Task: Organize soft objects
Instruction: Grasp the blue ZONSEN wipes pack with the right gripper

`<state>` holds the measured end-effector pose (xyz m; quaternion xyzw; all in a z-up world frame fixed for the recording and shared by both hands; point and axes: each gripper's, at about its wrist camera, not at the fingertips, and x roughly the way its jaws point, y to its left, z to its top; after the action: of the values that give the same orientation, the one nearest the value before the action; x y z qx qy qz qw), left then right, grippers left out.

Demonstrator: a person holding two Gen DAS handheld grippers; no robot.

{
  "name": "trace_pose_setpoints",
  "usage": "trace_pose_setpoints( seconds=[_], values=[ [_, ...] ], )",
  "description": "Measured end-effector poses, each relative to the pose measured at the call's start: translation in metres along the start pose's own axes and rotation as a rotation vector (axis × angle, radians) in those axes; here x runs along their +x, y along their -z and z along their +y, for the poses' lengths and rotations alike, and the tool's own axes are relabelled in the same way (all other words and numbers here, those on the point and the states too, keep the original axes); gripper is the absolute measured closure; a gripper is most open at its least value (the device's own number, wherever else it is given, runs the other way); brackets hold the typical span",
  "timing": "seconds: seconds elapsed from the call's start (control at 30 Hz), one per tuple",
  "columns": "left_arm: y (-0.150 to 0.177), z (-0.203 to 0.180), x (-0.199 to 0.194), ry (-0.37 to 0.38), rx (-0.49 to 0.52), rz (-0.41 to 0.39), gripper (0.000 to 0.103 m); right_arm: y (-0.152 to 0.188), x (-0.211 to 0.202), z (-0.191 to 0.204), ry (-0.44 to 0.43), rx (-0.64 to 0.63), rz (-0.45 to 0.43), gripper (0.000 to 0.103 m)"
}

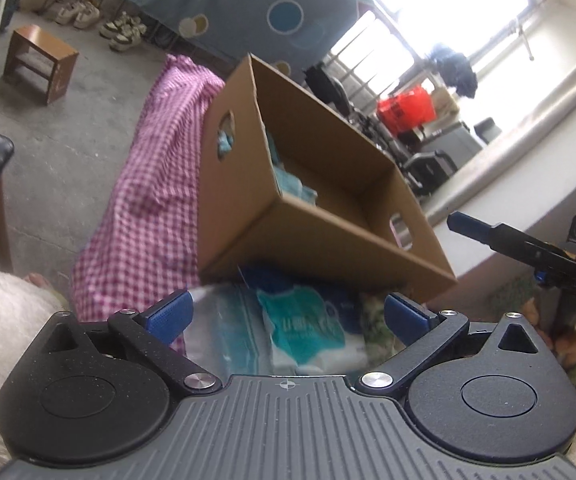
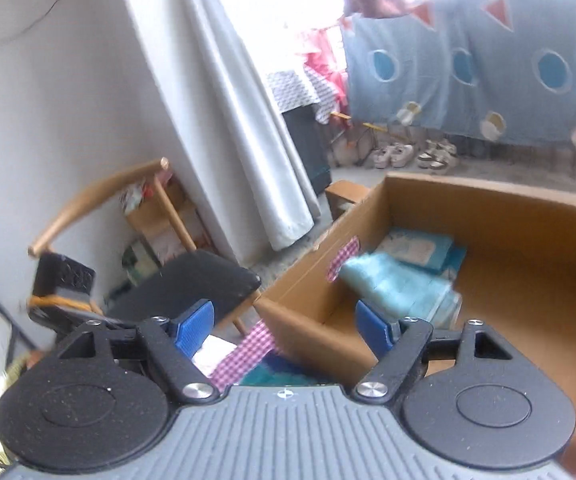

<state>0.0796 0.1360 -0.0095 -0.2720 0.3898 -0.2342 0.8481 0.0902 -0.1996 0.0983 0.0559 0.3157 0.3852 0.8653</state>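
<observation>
Left wrist view: the left gripper [image 1: 286,312] stands apart and empty; tissue packs [image 1: 307,332] lie just ahead, low centre, under the cardboard box [image 1: 319,208]. Right wrist view: the right gripper [image 2: 284,326] gapes empty (box corner between its fingers), blue cloths [image 2: 403,280] inside, right of centre.

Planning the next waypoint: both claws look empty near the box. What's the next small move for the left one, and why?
Probably ease the left claw forward and down onto the teal-and-white tissue pack. Its jaws stand open with nothing between them, and the pack lies just ahead of them, outside the cardboard box, which already holds similar light-blue soft items. The right claw is also open and empty.
</observation>
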Motion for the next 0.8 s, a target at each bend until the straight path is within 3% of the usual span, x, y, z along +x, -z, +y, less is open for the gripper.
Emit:
trace_pose_setpoints(
  seconds=[0.17,0.37,0.53,0.63,0.8],
  values=[
    [0.013,-0.01,0.005,0.008,0.067,0.054,0.001,0.048,0.005,-0.004,0.032,0.272,-0.066,0.023],
    [0.028,-0.021,0.008,-0.003,0.164,0.087,0.001,0.083,0.034,-0.012,0.023,0.537,-0.055,0.023],
    [0.037,-0.027,0.018,-0.002,0.194,0.13,0.001,0.095,0.057,-0.019,0.046,0.596,0.001,0.023],
    [0.04,-0.032,0.023,-0.011,0.213,0.141,0.001,0.104,0.055,-0.027,0.054,0.633,-0.015,0.023],
    [0.042,-0.039,0.033,-0.03,0.24,0.139,0.001,0.106,0.042,-0.037,0.163,0.626,-0.049,0.023]
  ],
)
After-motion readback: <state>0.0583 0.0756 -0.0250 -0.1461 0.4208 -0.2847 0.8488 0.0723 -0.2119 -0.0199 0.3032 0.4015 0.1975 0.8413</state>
